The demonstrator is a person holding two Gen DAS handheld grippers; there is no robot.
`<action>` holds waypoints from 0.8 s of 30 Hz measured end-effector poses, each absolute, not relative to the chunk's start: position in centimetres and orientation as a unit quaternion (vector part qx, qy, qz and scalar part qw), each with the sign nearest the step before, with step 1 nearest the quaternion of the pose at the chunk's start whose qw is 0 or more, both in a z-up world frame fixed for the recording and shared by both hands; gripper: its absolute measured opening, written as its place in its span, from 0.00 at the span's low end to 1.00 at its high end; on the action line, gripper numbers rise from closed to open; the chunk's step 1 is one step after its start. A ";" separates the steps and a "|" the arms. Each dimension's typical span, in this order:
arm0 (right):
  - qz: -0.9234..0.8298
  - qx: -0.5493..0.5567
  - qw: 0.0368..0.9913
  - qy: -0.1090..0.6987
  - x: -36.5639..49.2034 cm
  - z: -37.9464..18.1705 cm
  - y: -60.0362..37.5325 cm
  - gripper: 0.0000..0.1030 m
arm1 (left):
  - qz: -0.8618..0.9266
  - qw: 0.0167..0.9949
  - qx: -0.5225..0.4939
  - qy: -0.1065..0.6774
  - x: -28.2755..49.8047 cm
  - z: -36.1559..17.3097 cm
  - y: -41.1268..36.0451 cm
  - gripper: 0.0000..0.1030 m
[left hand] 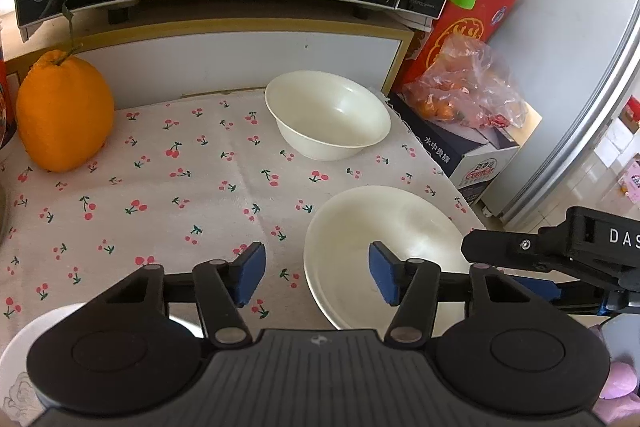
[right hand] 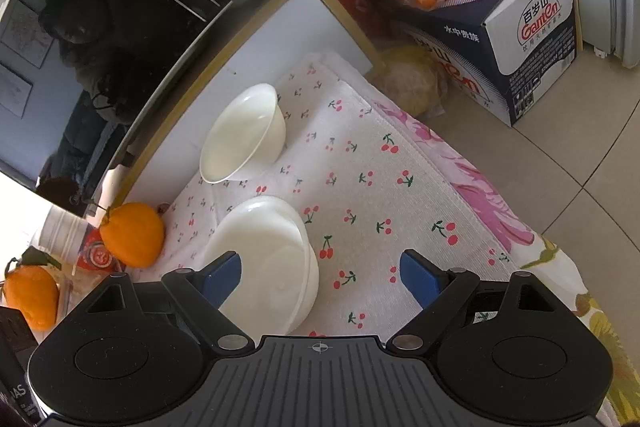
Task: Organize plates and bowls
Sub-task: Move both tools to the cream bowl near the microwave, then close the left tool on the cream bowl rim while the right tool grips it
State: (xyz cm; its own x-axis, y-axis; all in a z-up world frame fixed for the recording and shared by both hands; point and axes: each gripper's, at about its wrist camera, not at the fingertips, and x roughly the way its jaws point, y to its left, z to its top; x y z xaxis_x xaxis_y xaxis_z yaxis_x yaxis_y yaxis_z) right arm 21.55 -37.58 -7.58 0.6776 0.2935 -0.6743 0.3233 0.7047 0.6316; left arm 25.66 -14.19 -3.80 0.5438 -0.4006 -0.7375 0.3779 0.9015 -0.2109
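**Plate under both tongs, bowl at far edge**

Left gripper [left hand: 318, 277]: jaws apart, nothing between them. Right gripper [right hand: 320, 283]: jaws apart too, empty.

Plate [left hand: 384, 255] lies near the cloth's [left hand: 160, 187] near-right corner. The left tongs straddle its left rim: right pad over the plate, left pad over bare cloth. In the right wrist view the plate [right hand: 272, 259] sits left of centre, with the left pad over it and the right pad well off over cloth. It looks like two stacked, but I can't tell for sure.

Bowl [left hand: 328, 115] stands upright at the far right edge, against the cabinet wall, well apart from the plate, straight ahead and slightly right of the left tongs.

Judgement: both hands are about equally near the plate; the bowl needs a forward reach. Round pieces, so no long axis, grip at the rim.
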 end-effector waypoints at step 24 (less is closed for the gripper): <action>0.005 0.356 0.841 0.408 22.2 -7.4 -36.4 0.16 | -0.227 0.869 -0.020 0.440 25.6 -4.2 -14.3 0.15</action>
